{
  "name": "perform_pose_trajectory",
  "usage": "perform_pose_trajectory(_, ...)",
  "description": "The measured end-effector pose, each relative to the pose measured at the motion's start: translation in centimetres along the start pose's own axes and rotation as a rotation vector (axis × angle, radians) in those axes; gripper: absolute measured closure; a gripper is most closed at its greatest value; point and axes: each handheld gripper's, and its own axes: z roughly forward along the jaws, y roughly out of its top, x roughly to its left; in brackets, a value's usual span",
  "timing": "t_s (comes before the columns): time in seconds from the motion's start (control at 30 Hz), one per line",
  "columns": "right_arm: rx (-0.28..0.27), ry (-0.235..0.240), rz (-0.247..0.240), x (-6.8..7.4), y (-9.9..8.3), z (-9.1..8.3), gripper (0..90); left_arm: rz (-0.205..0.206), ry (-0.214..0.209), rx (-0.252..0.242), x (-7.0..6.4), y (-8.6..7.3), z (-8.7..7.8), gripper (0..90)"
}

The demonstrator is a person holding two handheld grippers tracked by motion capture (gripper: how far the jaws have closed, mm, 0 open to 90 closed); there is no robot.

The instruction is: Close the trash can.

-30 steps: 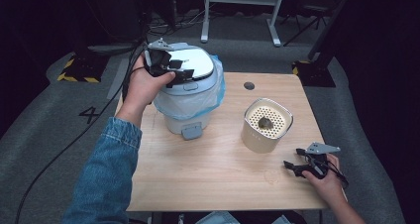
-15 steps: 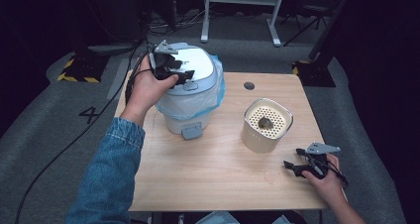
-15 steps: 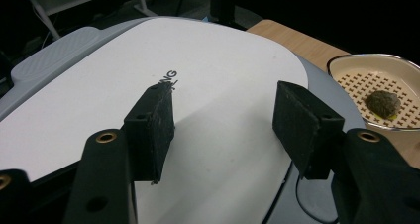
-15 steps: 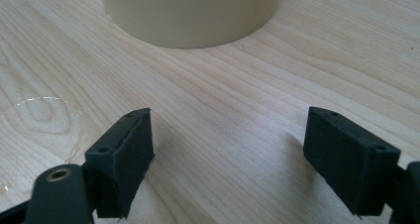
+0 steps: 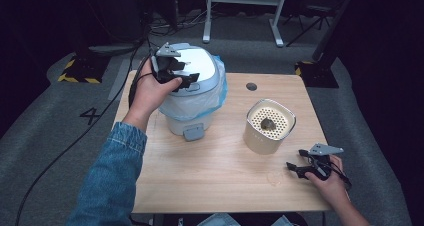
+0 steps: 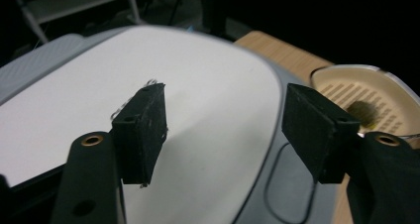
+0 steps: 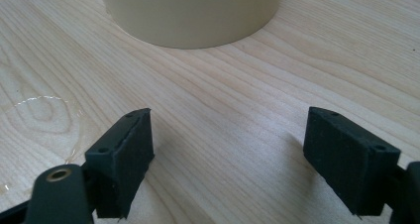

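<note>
While the left gripper [image 5: 181,72] hovers wide-jawed over the lidded bin [image 5: 192,93] at the table's far left, seemingly about to open it, pressing its lid comes next (right gripper [image 5: 304,168], also wide, rests near the beige container [image 5: 268,127]).

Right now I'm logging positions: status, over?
Left claw open over the bin lid. Right claw open, low by the beige perforated container. Nothing held.

Between the spread jaws of the right gripper [image 7: 225,169] bare table [image 5: 210,181] is seen — ahead, the way is blocked by the beige container [image 7: 190,13]. Under the left gripper [image 6: 228,130] the bin lid [image 6: 198,85] lies close — nothing is held between its parted jaws.
</note>
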Motion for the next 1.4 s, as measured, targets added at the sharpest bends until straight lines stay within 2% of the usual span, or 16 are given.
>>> perform_pose_trajectory(0.07,0.000,0.001,0.000,0.0,0.0,0.0,20.0,0.028,-0.012,-0.015,-0.6,0.2,-0.9,33.1)
perform_pose_trajectory(0.1,0.000,0.001,0.000,0.0,0.0,0.0,20.0,0.028,-0.012,-0.015,-0.6,0.2,-0.9,33.0)
perform_pose_trajectory(0.13,0.000,0.001,0.000,0.0,0.0,0.0,20.0,0.049,-0.014,-0.023,-1.4,0.2,-1.7,33.0)
perform_pose_trajectory(0.23,0.000,0.000,0.000,0.0,0.0,0.0,20.0,0.064,-0.013,-0.024,-2.2,0.0,-2.4,32.7)
perform_pose_trajectory(0.27,0.000,0.001,0.000,0.0,0.0,0.0,20.0,0.093,-0.002,-0.017,-3.0,-0.3,-3.1,31.9)
perform_pose_trajectory(0.43,0.000,0.001,-0.001,0.0,0.0,0.0,20.0,0.122,-0.012,-0.008,-4.8,-1.6,-4.3,31.3)
perform_pose_trajectory(0.63,0.001,0.001,-0.001,0.0,0.0,0.0,19.9,0.122,-0.012,-0.003,-6.0,-3.3,-5.3,31.6)
perform_pose_trajectory(0.73,0.000,0.001,-0.001,0.0,0.0,0.0,20.0,0.117,-0.019,0.026,-6.5,-4.8,-5.7,31.5)
perform_pose_trajectory(0.87,0.000,0.001,-0.001,0.0,0.0,0.0,19.9,0.110,-0.010,0.037,-6.6,-6.1,-6.1,31.4)
perform_pose_trajectory(0.93,0.000,0.001,-0.001,0.0,0.0,0.0,19.9,0.105,0.001,0.043,-6.4,-7.4,-6.5,31.4)
perform_pose_trajectory(1.07,0.001,0.001,-0.001,0.0,0.0,0.0,19.9,0.095,0.009,0.043,-6.4,-9.0,-7.0,31.1)
perform_pose_trajectory(1.2,0.001,0.001,-0.001,0.0,0.0,0.0,20.0,0.090,0.016,0.041,-6.3,-10.1,-7.2,30.5)
perform_pose_trajectory(1.27,0.001,0.001,-0.001,0.0,0.0,0.0,19.9,0.077,0.024,0.040,-6.4,-11.5,-7.4,30.5)
perform_pose_trajectory(1.4,0.000,0.001,-0.001,0.0,0.0,0.0,19.9,0.061,0.024,0.041,-6.3,-13.3,-7.4,30.3)
